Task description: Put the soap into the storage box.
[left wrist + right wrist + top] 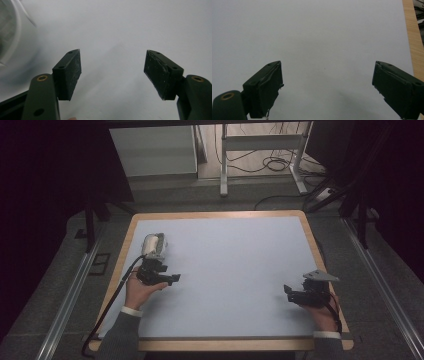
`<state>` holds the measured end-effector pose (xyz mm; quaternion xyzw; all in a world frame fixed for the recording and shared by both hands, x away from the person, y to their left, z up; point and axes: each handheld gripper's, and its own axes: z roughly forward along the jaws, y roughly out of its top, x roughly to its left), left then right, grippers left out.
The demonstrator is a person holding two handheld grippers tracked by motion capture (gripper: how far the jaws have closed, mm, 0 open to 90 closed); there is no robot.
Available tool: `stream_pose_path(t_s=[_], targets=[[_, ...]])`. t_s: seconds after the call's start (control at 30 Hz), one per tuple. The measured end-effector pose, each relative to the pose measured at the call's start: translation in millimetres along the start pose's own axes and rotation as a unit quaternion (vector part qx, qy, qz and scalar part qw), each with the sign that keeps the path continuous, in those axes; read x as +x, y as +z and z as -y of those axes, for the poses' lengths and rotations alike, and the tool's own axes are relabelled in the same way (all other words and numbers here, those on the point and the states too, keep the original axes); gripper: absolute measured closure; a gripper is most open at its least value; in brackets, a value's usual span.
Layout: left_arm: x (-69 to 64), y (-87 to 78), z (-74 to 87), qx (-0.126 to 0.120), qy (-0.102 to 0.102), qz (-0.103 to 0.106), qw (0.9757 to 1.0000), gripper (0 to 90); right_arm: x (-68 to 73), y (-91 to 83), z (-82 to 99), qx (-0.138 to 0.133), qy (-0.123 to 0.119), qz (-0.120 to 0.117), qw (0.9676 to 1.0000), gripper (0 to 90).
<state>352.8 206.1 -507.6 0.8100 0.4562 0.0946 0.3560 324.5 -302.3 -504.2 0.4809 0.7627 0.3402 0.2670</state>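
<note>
A clear, whitish container [153,245] lies on the pale blue mat [230,255] near its left edge. Its blurred rim also appears in the upper left corner of the left gripper view, as the container [8,32]. My left gripper [170,279] is held just in front of the container, apart from it. Its jaws stand open in its own view, left gripper [112,72], with bare mat between them. My right gripper [289,292] rests low over the mat's right front part. In its own view the right gripper [327,87] is wide open and holds nothing.
The mat covers a wooden table whose rim [215,214] shows all round; the rim [413,37] also runs along the right side of the right gripper view. Beyond the far edge are desk legs [223,165] and cables [275,162] on the floor.
</note>
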Motion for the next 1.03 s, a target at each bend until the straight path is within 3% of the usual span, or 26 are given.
stream_pose_path(t_s=[0.1, 0.27, 0.4, 1.03], targets=[[-3.8, 2.5, 9.9, -0.003, -0.007, 0.005, 1.0, 30.4, 0.4, 0.0, -0.1, -0.001, 0.0, 0.0, 1.0, 9.3], [-12.5, 3.9, 20.9, -0.001, 0.008, 0.001, 1.0, 30.8, 1.3, -0.4, -0.8, -0.002, -0.002, -0.001, 1.0, 9.3], [-14.8, 4.0, 29.6, -0.011, -0.002, 0.004, 0.9999, 30.8, 0.9, -0.8, -0.9, -0.003, -0.002, -0.002, 1.0, 9.3], [-12.5, -2.2, 33.7, -0.019, -0.004, -0.002, 0.9998, 30.0, 2.5, -2.6, -3.5, -0.011, -0.007, -0.007, 0.9999, 9.3]])
